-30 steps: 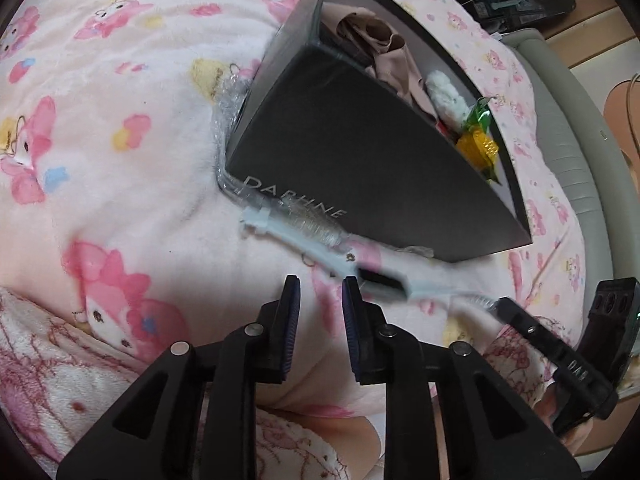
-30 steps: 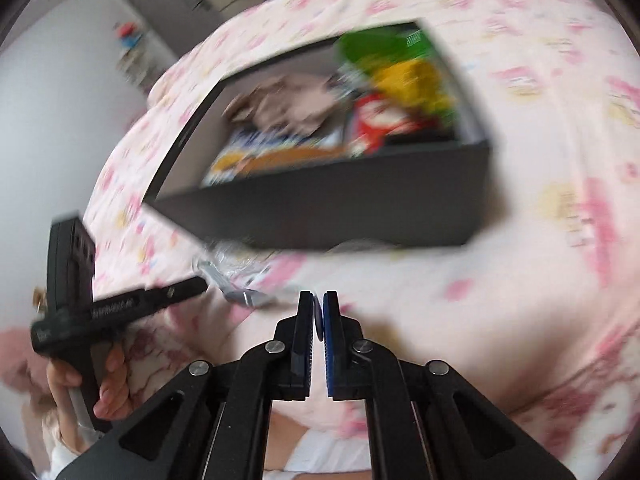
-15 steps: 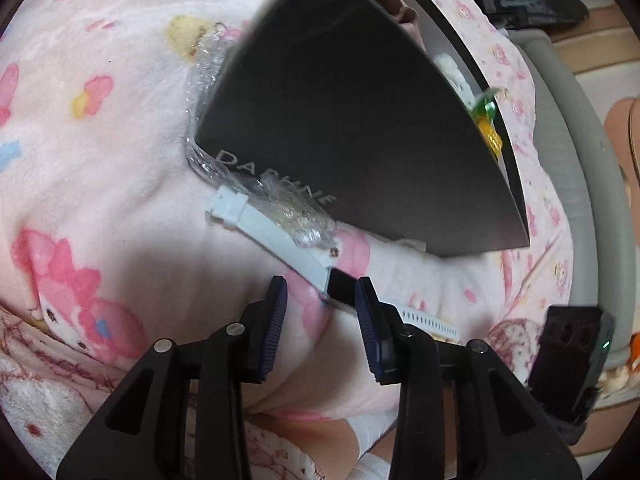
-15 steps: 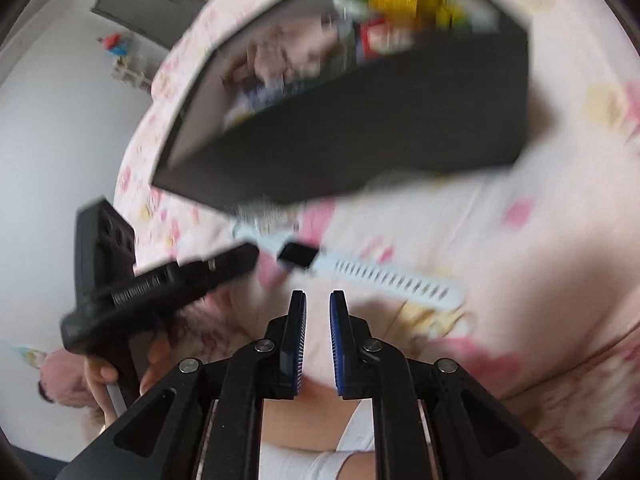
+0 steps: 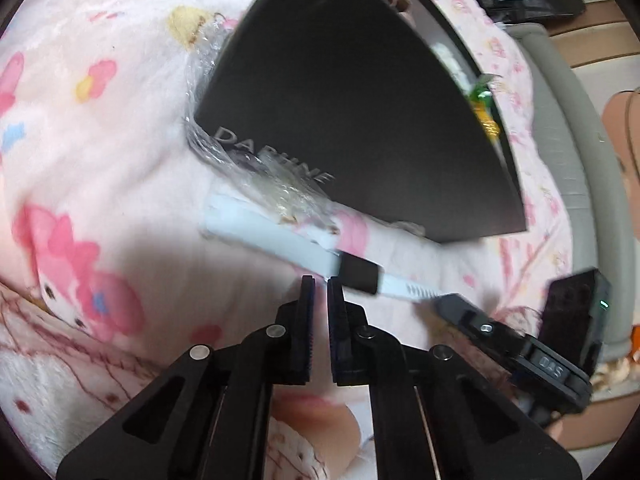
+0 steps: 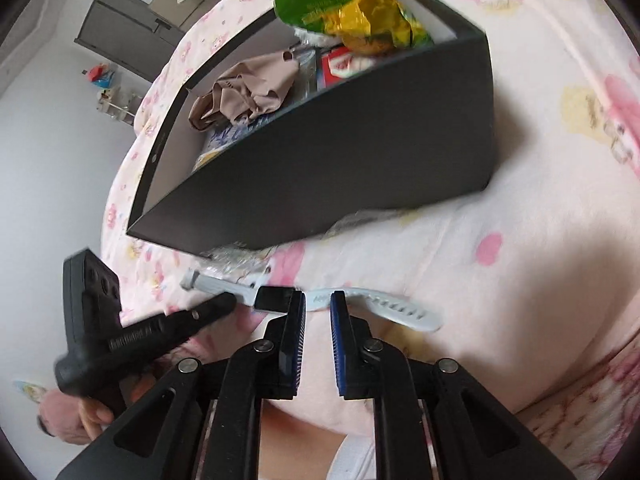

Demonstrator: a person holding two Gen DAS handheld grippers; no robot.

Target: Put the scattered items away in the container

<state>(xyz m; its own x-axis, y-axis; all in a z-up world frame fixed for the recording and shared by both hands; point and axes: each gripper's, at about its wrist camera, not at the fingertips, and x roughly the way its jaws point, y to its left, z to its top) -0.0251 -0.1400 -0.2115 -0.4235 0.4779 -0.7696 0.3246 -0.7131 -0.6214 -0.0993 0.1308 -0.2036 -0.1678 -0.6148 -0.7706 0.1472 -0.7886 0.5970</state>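
A white-strapped watch with a black face (image 5: 356, 272) lies on the pink blanket in front of the black box (image 5: 360, 120); it also shows in the right wrist view (image 6: 276, 298). My left gripper (image 5: 319, 282) is nearly shut and empty, its tips just left of the watch face. My right gripper (image 6: 318, 300) is open with its fingers astride the strap beside the face. Crinkled clear plastic (image 5: 276, 190) lies over the strap's far end, against the box (image 6: 320, 168).
The box holds a beige cloth (image 6: 248, 88), a green and yellow snack bag (image 6: 352, 12) and a red packet (image 6: 344, 64). The pink cartoon-print blanket (image 5: 92, 128) covers the bed. A grey bed edge (image 5: 568, 128) runs at the right.
My left gripper's jaws have closed from wide open to a narrow gap. My right gripper has opened and moved down over the strap. The left gripper has come close to the watch face.
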